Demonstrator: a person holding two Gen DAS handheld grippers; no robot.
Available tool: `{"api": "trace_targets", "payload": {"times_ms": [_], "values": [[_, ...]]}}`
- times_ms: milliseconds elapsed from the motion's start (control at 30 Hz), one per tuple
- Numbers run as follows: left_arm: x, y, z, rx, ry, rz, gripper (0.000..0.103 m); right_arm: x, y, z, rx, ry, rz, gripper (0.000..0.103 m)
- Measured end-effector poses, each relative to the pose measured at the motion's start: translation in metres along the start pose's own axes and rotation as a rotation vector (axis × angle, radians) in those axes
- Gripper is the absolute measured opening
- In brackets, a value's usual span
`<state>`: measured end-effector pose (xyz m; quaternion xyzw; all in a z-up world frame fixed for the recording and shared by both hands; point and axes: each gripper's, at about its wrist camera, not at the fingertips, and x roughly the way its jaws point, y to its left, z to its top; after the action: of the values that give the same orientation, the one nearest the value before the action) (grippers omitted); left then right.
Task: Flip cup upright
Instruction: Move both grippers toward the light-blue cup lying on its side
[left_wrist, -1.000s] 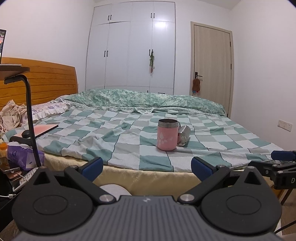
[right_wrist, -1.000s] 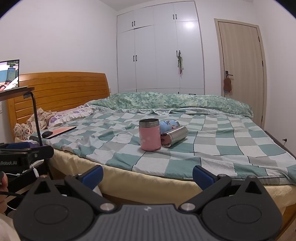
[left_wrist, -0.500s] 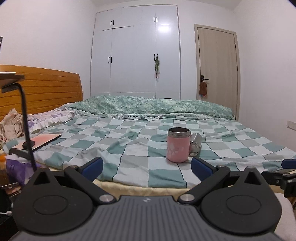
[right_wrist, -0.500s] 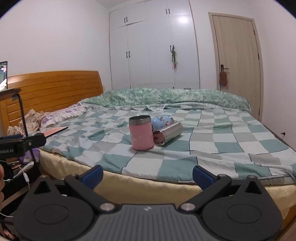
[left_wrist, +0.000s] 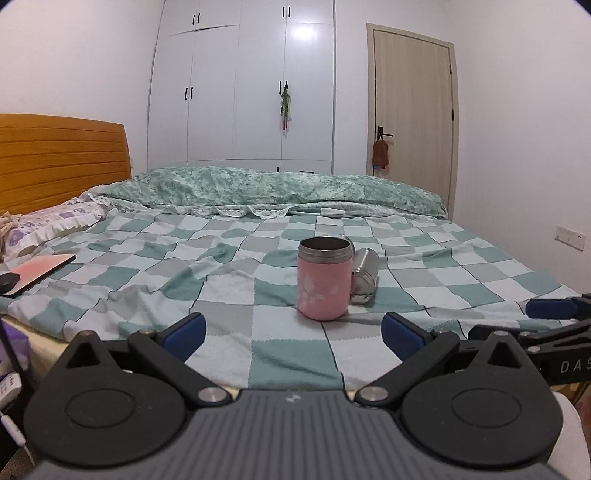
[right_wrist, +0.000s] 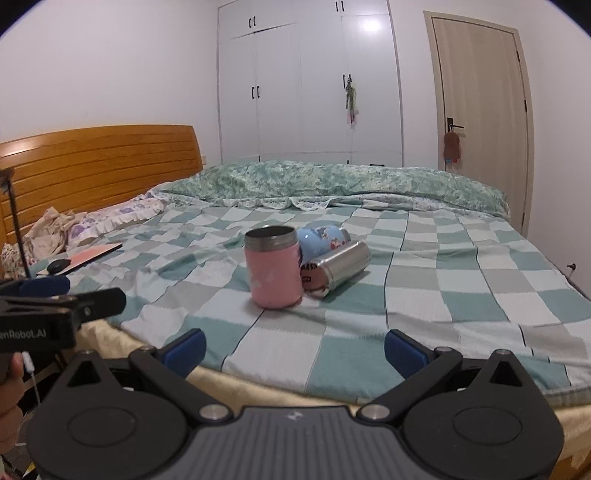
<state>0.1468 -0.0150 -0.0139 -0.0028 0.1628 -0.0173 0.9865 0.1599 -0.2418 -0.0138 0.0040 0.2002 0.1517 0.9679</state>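
Left gripper (left_wrist: 291, 326): your jaws stand wide and hold nothing, at the near edge of the bed (left_wrist: 288, 365), aimed at the cups.

Right gripper (right_wrist: 293, 345): also spread wide and empty, hanging off the same near edge, a little further toward the foot side.

Pink cup (right_wrist: 273, 267): stands upright, mouth up, on the checked bedspread (right_wrist: 424, 288), near the near edge and about midway along it.

Steel cup (right_wrist: 338, 267): lies on its side just beside the pink cup, touching or nearly touching it, its open end toward you.

Blue cup (right_wrist: 323, 238): lies behind the other two, mostly hidden; you cannot tell which way its mouth faces.

What changed: over the last second both grippers have moved closer to the bed and the cups now fill more of each view; the cups themselves have not moved.

What that means: this looks like the approach only. The pink cup needs nothing, so your target is likely the steel cup.

Watch for: the soft bedspread gives poor footing, and the pink cup stands close enough to be knocked.
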Motion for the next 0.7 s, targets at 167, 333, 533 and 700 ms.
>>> {"api": "trace_targets", "payload": {"times_ms": [167, 333, 533, 700], "values": [[0.031, -0.003, 0.010, -0.037, 0.034, -0.017, 0.103, 0.020, -0.011, 0.016, 0.011, -0.011, -0.002, 0.103], [0.067, -0.014, 0.020, -0.045, 0.073, -0.049, 0.103, 0.042, -0.022, 0.032, 0.024, -0.019, -0.015, 0.103], [0.099, -0.024, 0.041, -0.063, 0.052, -0.065, 0.103, 0.067, -0.037, 0.050, 0.026, -0.029, -0.022, 0.103], [0.133, -0.024, 0.071, -0.027, 0.056, -0.050, 0.103, 0.092, -0.053, 0.072, 0.045, -0.030, -0.025, 0.103]]}}
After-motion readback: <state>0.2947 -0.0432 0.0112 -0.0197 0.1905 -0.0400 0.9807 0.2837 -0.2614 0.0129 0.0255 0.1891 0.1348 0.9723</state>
